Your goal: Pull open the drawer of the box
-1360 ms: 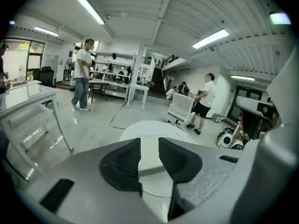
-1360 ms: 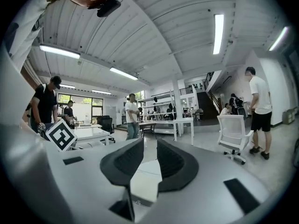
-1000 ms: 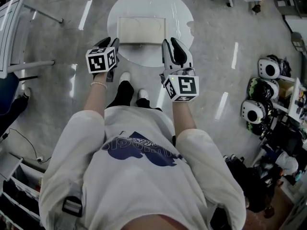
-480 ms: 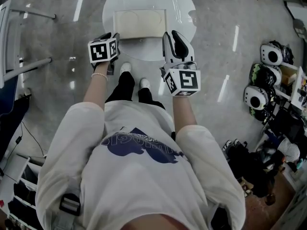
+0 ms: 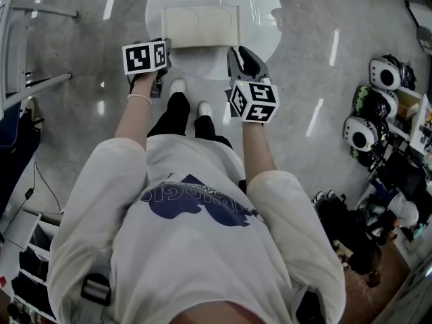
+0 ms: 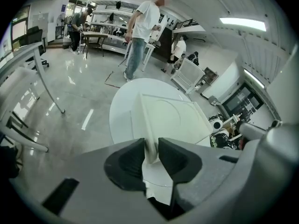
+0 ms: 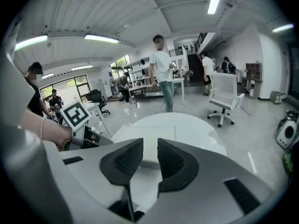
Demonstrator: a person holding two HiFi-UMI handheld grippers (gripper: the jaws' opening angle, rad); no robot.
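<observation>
Our two arms reach forward and down. The left gripper (image 6: pixel 152 148) has dark pads that have just been closing. They stand a small gap apart, and only its own view shows a corner of the flat cream box (image 5: pixel 200 25) between them. The right gripper (image 7: pixel 150 148) has just opened a little and holds nothing. The box lies on the round shiny white table (image 5: pixel 263 19).
</observation>
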